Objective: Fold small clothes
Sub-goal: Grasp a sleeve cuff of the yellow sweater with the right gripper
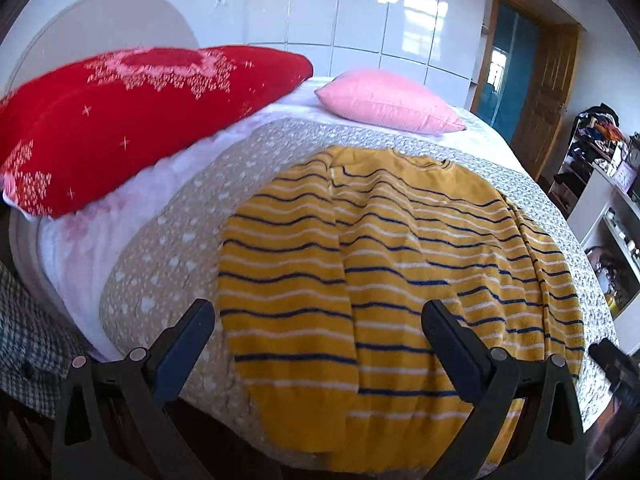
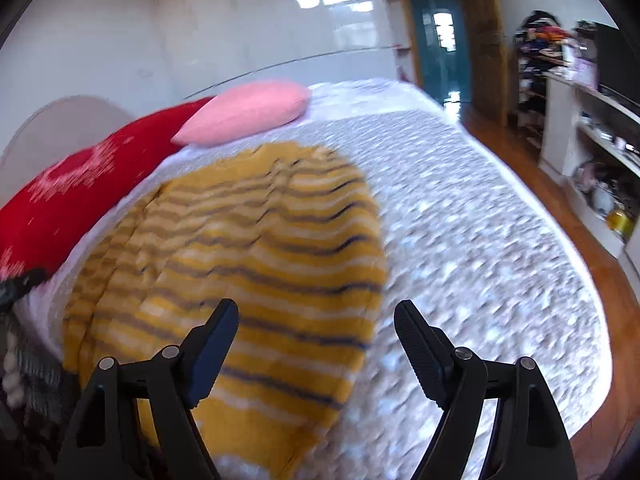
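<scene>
A yellow sweater with dark blue and white stripes point(image 1: 400, 264) lies spread on the bed, both sleeves folded in over its body, hem toward me. My left gripper point(image 1: 318, 320) is open and empty, hovering above the sweater's lower left part. In the right wrist view the same sweater point(image 2: 240, 248) lies at centre left, blurred. My right gripper point(image 2: 316, 320) is open and empty, above the sweater's lower right edge. The right gripper's tip point(image 1: 612, 356) shows at the left view's right edge.
The bed has a grey-white patterned cover point(image 1: 168, 264) point(image 2: 480, 248). A red pillow point(image 1: 120, 120) point(image 2: 80, 184) and a pink pillow point(image 1: 392, 100) point(image 2: 248, 116) lie at its head. White shelves with clutter point(image 2: 592, 152) and a wooden door point(image 1: 540, 88) stand at the right.
</scene>
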The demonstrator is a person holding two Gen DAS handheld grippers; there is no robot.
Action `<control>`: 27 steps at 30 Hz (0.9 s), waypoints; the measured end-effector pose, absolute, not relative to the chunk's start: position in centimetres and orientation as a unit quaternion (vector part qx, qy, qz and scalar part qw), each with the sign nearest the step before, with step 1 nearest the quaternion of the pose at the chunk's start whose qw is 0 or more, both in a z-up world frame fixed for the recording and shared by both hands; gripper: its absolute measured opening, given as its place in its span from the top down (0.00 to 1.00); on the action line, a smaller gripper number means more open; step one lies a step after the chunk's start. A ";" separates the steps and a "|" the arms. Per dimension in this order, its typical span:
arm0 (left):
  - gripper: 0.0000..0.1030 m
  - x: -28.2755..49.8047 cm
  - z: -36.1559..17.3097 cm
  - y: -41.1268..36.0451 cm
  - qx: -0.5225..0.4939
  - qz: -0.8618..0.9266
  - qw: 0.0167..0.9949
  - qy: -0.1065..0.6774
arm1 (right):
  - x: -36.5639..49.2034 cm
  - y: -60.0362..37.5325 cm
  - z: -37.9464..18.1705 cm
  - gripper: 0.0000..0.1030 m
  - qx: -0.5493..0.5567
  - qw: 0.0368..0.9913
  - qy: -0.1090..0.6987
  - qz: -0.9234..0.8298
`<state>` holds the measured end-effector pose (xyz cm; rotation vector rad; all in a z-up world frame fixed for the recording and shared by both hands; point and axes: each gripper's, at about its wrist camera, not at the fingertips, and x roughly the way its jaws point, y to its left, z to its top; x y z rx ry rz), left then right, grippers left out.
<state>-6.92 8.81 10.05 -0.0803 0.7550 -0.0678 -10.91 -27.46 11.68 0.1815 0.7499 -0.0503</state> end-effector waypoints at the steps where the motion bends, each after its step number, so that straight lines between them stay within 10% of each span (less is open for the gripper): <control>1: 0.00 -7.2 9.9 9.0 -0.039 -0.033 0.930 0.365 | -11.0 -26.4 11.6 0.18 0.078 0.927 0.366 -0.011; 7: 0.00 -7.5 9.6 9.3 -0.045 -0.041 0.928 0.368 | -8.9 -20.5 9.3 0.25 0.008 0.924 0.382 0.012; 14: 0.00 -7.6 9.3 9.5 -0.051 -0.046 0.923 0.378 | -7.2 -23.6 8.1 0.93 0.125 0.907 0.400 0.042; 27: 0.00 -7.4 8.9 9.3 -0.058 -0.049 0.919 0.386 | -10.2 -29.2 10.7 0.95 0.169 0.912 0.374 -0.012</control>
